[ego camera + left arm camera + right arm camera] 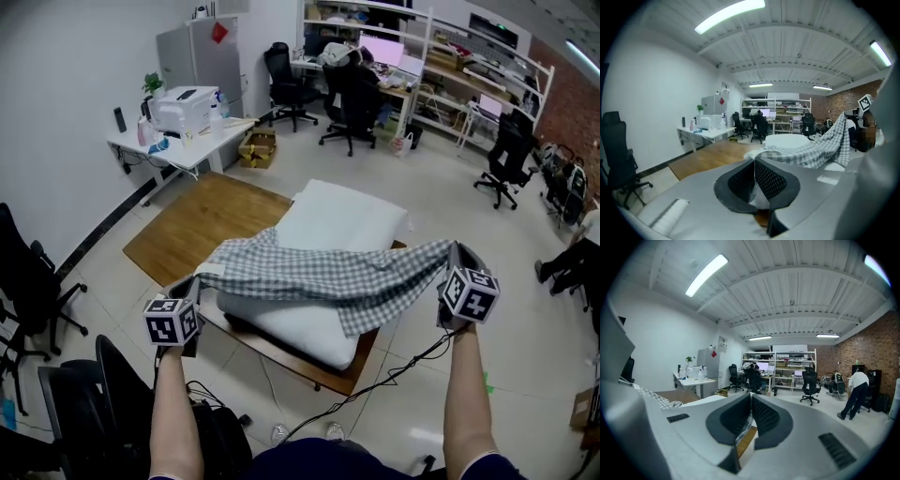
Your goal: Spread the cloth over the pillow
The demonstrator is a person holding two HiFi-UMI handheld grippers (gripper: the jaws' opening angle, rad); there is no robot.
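- Head view: the checked cloth (328, 272) hangs stretched between both grippers, sagging across the near half of the white pillow (342, 220). The pillow's far half is bare.
- The left gripper (192, 286) is at the pillow's near-left corner. Its jaws are closed together on a corner of the cloth, which shows pale between the pads.
- The right gripper (457, 255) is off the pillow's right edge, held a little higher. Its jaws are pinched on the cloth's other end, with a thin fold between them.
- The cloth's lower edge droops over the pillow's near-right corner.
- The pillow lies on a low wooden board (361, 373), whose near edge sticks out beneath it.
- Left of the pillow is a wooden mat (192, 225). To the pillow's right and beyond it is open tile floor (441, 187).
- Cables (394, 375) trail on the floor near the pillow.
- Far left of the pillow stands a desk (178, 148) with a printer (183, 108). Office chairs (352, 103) stand far beyond the pillow.
- A cardboard box (258, 148) sits beyond the pillow, by the desk. I cannot make out what is in it.
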